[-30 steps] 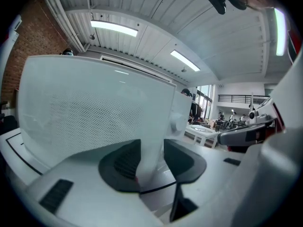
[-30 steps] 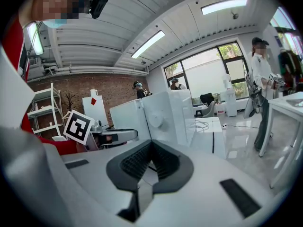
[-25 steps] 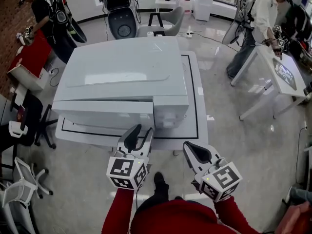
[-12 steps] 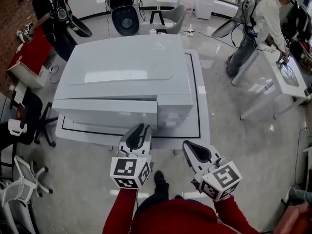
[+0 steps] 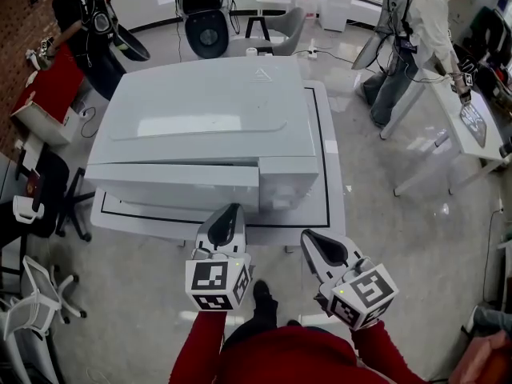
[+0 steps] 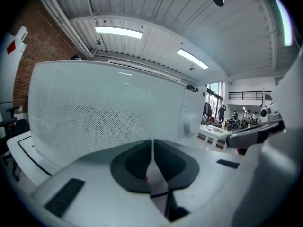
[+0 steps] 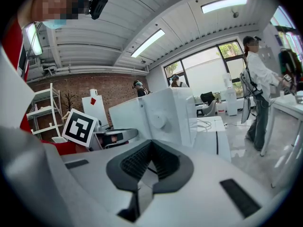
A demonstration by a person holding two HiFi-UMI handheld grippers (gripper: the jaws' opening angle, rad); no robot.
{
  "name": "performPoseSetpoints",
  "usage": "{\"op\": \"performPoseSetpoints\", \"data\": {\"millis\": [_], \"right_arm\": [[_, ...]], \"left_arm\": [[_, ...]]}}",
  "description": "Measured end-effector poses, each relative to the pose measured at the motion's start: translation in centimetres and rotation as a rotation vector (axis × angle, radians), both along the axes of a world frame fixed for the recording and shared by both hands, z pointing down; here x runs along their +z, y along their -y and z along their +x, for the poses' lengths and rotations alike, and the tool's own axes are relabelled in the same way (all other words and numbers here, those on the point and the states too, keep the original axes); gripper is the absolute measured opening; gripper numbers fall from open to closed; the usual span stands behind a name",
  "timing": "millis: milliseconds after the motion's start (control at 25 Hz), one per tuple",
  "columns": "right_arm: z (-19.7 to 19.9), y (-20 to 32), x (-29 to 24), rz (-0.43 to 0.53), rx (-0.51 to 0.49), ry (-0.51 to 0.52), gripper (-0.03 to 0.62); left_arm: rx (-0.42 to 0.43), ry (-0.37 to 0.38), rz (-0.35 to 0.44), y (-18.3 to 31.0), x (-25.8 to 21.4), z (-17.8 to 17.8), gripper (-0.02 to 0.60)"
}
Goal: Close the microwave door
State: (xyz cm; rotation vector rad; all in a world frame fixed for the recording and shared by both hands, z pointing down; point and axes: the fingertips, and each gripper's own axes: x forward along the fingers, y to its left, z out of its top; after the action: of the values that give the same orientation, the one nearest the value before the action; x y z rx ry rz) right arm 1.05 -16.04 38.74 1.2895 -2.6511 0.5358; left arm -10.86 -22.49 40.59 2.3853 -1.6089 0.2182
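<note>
Since a second ago the left tool (image 5: 227, 217) has narrowed from wide apart. In the head view its jaws are closing on nothing, just short of the microwave door (image 5: 172, 186), which sits about flush along the near edge of the tabletop (image 5: 318, 214). Left gripper view: the mesh window (image 6: 94, 112) fills the frame (contents unreadable). Right gripper view: right tool (image 7: 151, 145) pressed together, empty, facing the control knob (image 7: 158, 120).

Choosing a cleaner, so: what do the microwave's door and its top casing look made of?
Microwave door: glossy pale glass or clear plastic, it seems, over a perforated screen; rows of fine dots show through. Top casing: smooth white, semi-gloss, probably painted sheet metal or plastic; light streaks reflect on it.
</note>
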Motion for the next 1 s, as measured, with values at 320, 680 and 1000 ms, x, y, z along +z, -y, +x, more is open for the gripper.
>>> {"op": "performPoseSetpoints", "data": {"millis": [320, 680, 1000], "right_arm": [[0.02, 0.21, 0.23, -0.012, -0.003, 0.0, 0.012], [-0.25, 0.34, 0.5, -0.015, -0.009, 0.001, 0.012], [-0.26, 0.57, 0.34, -0.02, -0.011, 0.003, 0.012]], "left_arm": [[-0.014, 0.015, 0.005, 0.3, -0.13, 0.06, 0.025], [-0.017, 0.025, 0.008, 0.18, -0.06, -0.06, 0.017], [-0.023, 0.022, -0.003, 0.77, -0.12, 0.12, 0.014]]}}
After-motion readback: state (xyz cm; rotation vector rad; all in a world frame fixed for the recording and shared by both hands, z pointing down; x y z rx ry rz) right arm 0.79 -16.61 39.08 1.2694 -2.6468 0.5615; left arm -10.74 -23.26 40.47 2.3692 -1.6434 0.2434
